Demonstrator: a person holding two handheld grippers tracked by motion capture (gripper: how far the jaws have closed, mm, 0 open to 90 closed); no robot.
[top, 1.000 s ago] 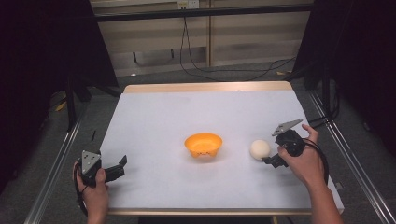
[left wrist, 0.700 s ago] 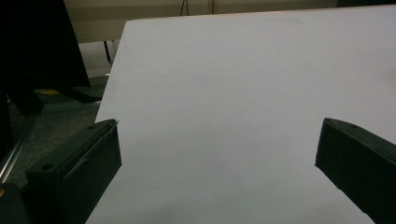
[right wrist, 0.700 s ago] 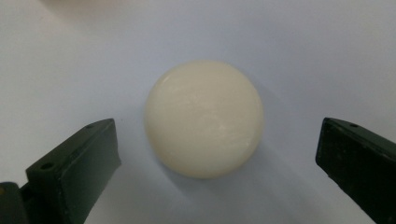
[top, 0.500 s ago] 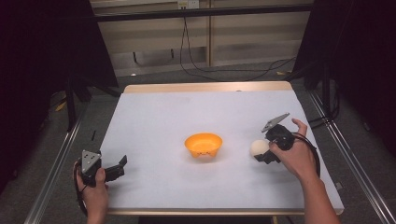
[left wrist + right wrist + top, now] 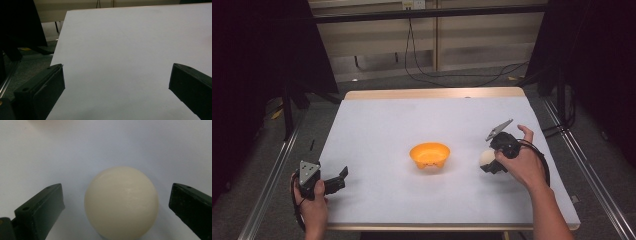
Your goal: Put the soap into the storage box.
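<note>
While the white-covered table takes up most of the high view, the orange bowl at its middle serves as the landmark for everything else. Right of the bowl, near but apart from it, the right gripper hangs over a cream-white ball that rests on the table sheet; in the right gripper view the ball sits between the two black jaws, which are spread wide with clear gaps on both sides, so nothing is pinched yet. Well to the left of the bowl, at the table's near-left corner, the left gripper rests in the person's hand with its jaws also spread, holding nothing, only bare sheet ahead of it. The step in hand looks like the approach to grasp the ball; the next move likely calls for pressing the jaws together squarely across its widest part, since a round ball could roll or squirt out. No brand, label or writing can be read anywhere.
</note>
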